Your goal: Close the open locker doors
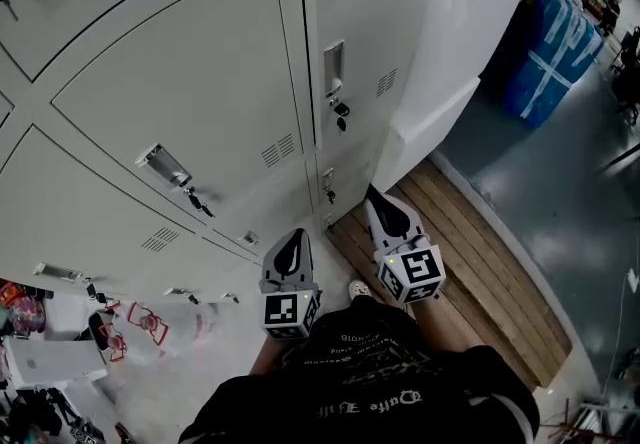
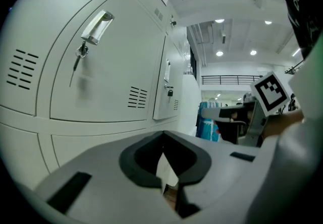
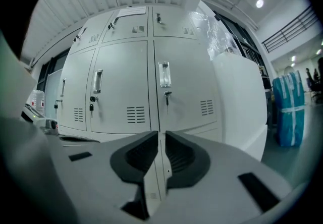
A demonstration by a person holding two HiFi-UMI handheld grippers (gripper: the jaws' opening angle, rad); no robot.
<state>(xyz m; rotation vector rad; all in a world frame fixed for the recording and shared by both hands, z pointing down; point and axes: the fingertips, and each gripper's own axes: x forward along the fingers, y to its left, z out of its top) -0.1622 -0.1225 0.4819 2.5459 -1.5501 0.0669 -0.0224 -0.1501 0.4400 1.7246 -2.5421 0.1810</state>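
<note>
Locker doors (image 1: 190,82) fill the upper left of the head view, pale grey with slotted vents and recessed handles, and every door that shows there lies flush in its frame, with keys (image 1: 341,114) hanging from the locks. Below them the left gripper (image 1: 296,235) and the right gripper (image 1: 374,194) both point toward the bottom row of the bank, the right one nearer the bank's end, over a wooden platform (image 1: 470,242) that runs along the foot of the lockers. A tall white block (image 1: 455,42) stands against the end of the bank, and a blue wrapped bundle (image 1: 555,52) stands on the grey floor beyond it. In the left gripper view the doors (image 2: 111,66) curve away close on the left, and a key (image 2: 81,52) dangles under one handle; the left gripper (image 2: 162,134) has its tips together with nothing between them. In the right gripper view the bank stands straight ahead, its doors (image 3: 126,87) closed across all rows; the right gripper (image 3: 160,134) holds its jaws a narrow slit apart, empty, lined up with the seam between two lower doors, short of touching them.
</note>
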